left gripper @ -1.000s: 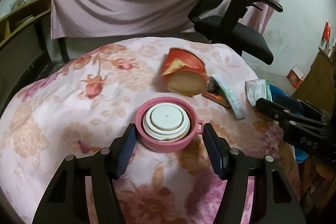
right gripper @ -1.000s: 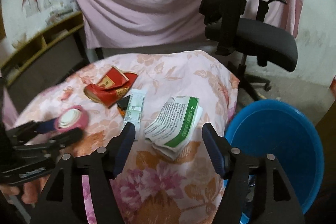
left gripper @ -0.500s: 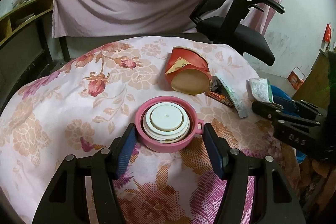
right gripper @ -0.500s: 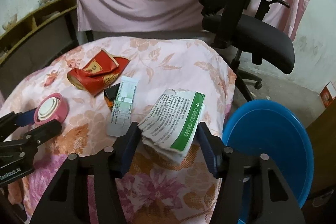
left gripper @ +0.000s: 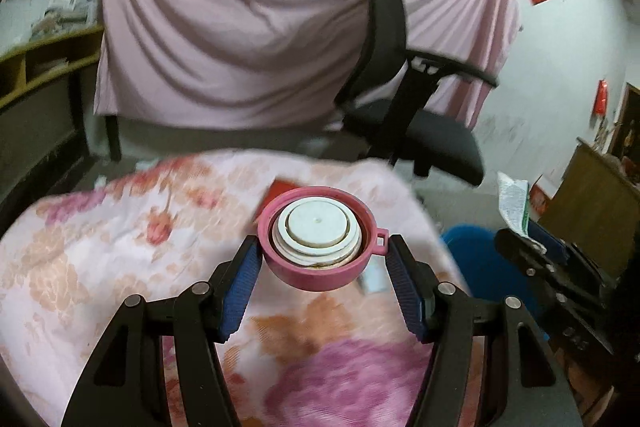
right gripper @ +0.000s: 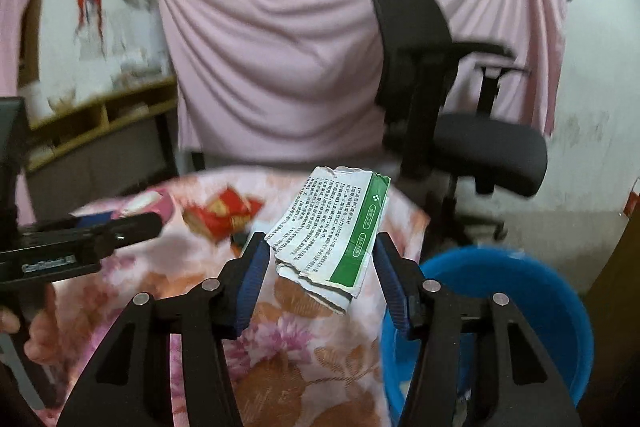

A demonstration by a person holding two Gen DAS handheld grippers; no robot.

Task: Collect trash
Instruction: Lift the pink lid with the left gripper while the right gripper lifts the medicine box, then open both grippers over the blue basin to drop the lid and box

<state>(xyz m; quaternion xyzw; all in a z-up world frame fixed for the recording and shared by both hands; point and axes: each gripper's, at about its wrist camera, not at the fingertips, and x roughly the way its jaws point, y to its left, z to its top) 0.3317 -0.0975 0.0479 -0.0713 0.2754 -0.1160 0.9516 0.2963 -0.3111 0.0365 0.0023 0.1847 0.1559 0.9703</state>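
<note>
A worktop covered by a flowered cloth fills the lower part of both views, with a pink curtain and a black office chair behind it. A blue bin stands on the floor just beside the worktop's right edge. The left hand-held gripper clamps a pink lid with a white insert between its blue pads, clear of the cloth. The right hand-held gripper grips a flattened white-and-green paper box above the worktop's edge, its jaws having just closed on it. A crushed red packet lies on the cloth farther back.
</note>
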